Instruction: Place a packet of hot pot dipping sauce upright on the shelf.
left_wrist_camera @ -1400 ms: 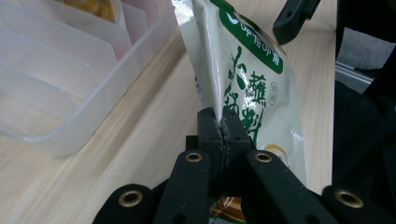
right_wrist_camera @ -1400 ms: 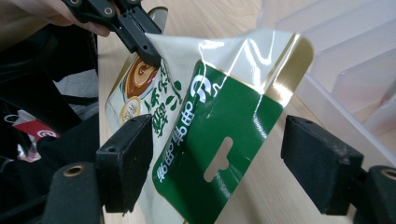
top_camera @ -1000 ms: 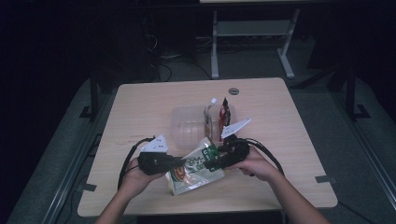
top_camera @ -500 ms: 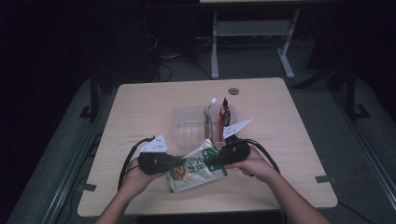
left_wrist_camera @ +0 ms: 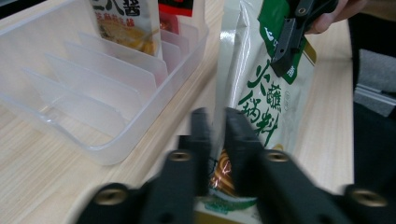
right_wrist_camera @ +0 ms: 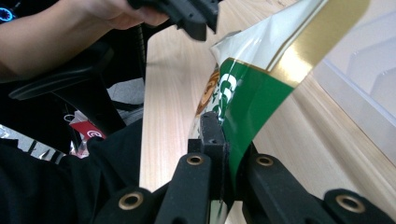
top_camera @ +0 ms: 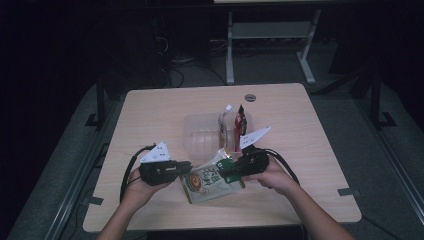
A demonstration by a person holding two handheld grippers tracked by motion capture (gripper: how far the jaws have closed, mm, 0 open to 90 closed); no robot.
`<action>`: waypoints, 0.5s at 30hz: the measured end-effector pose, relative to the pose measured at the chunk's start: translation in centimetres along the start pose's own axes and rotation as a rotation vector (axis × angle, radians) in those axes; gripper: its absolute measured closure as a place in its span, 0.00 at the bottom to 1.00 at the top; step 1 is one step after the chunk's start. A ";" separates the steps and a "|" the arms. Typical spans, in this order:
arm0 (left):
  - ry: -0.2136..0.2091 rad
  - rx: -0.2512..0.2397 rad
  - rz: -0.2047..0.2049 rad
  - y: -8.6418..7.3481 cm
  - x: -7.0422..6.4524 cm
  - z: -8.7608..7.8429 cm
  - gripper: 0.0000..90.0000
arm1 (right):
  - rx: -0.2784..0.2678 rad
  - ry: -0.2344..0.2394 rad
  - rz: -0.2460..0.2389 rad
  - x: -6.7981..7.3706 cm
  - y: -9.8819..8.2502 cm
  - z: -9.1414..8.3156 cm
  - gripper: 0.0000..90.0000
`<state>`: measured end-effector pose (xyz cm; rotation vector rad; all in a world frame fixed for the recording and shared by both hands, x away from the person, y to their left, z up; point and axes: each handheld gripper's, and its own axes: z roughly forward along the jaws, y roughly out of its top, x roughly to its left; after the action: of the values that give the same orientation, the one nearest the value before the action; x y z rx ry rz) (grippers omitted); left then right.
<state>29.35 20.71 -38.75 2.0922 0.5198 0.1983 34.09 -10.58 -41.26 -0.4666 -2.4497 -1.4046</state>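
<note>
Two hand-held grippers clamp one sauce pouch [top_camera: 210, 181] between them, just above the near part of the tabletop [top_camera: 310, 150]. Left hand-held gripper [top_camera: 186, 169]: jaws pinched narrow on the pouch's lower edge, where the brown picture sits; in the left gripper view the pouch [left_wrist_camera: 261, 93] stands on edge between its pads. Right hand-held gripper [top_camera: 225, 172]: jaws have just closed tight onto the pouch's green and gold top end, and in the right gripper view the foil [right_wrist_camera: 252, 93] rises from between the shut jaws. Pouch white with green lettering, held slanted, its top end toward the clear plastic organiser tray [top_camera: 197, 137]. Tray sits just beyond the pouch at mid-tabletop, with upright dividers; two more sachets, one tan [top_camera: 223, 127] and one red [top_camera: 240, 122], stand in its right-hand slots. Small round grommet [top_camera: 250, 97] near the far edge of the tabletop.
</note>
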 end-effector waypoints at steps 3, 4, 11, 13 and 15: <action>-0.007 0.029 0.003 0.0 -0.1 0.2 1.00 | -0.005 0.012 0.004 0.2 0.1 -0.1 1.00; -0.009 0.032 0.003 0.0 -0.2 0.3 1.00 | -0.006 0.018 -0.003 0.3 0.2 -0.1 1.00; -0.009 0.020 0.021 0.6 -0.8 0.6 1.00 | -0.013 0.030 -0.015 0.7 0.4 -0.4 1.00; -0.009 0.028 0.028 0.7 -0.9 1.0 1.00 | -0.019 0.041 -0.004 0.9 0.5 -0.5 1.00; -0.011 0.033 0.029 0.7 -0.8 1.2 1.00 | -0.030 0.046 -0.012 0.9 0.6 -0.5 1.00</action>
<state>29.22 19.08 -38.78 2.1326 0.4896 0.1962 33.52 -10.66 -40.18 -0.4214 -2.4024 -1.4420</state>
